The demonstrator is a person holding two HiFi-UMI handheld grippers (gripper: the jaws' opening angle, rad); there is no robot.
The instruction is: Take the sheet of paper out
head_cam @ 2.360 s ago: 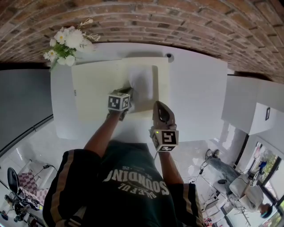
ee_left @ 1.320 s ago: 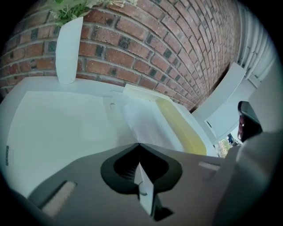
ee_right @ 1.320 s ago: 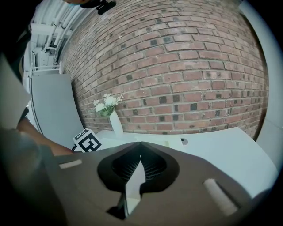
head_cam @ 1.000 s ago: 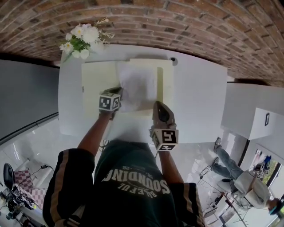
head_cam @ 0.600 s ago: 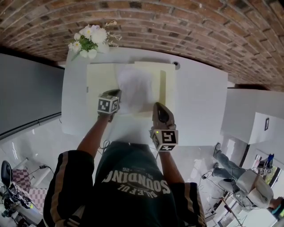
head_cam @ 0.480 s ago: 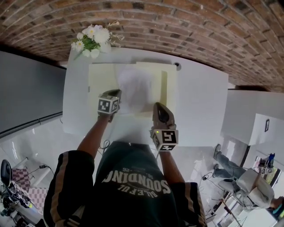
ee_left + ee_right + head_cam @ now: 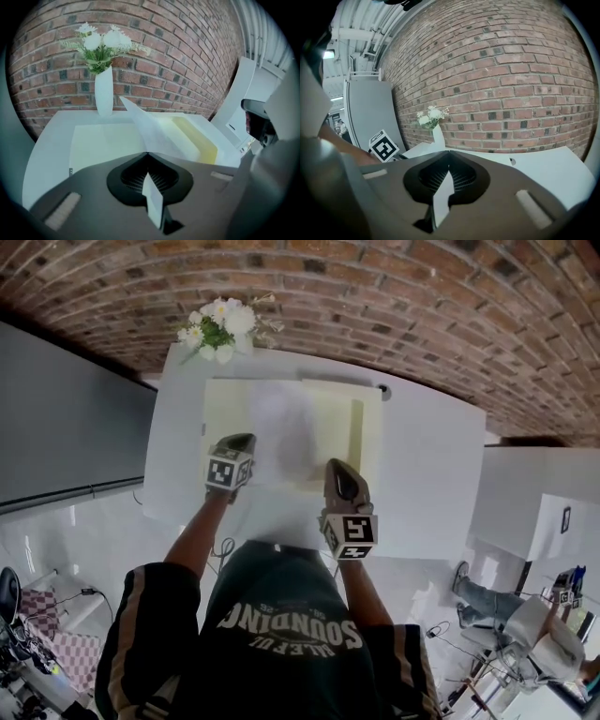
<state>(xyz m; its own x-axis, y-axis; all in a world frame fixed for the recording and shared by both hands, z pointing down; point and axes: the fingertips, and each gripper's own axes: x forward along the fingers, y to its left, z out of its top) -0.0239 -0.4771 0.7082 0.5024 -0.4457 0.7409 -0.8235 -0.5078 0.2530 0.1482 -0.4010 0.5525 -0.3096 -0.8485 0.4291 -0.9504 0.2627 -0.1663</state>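
A pale yellow folder [image 7: 225, 418] lies open on the white table [image 7: 422, 465]. A white sheet of paper [image 7: 281, 432] rises out of it, blurred in the head view. My left gripper [image 7: 236, 442] is shut on the sheet's near corner. In the left gripper view the sheet [image 7: 150, 129] slants up from the closed left gripper [image 7: 147, 153] over the folder [image 7: 103, 140]. My right gripper [image 7: 339, 472] sits at the folder's near edge. In its own view the right gripper [image 7: 449, 152] is shut, with a thin pale strip between the jaws, seemingly the folder's edge.
A white vase of flowers [image 7: 220, 326] stands at the table's far left corner by the brick wall [image 7: 394, 296]. A small round thing [image 7: 383, 389] lies beyond the folder's far right corner. White furniture [image 7: 534, 493] stands to the right of the table.
My left gripper has drawn back to the left and lifted, and more of the sheet now stands out of the folder. The right gripper has stayed at the folder's near edge.
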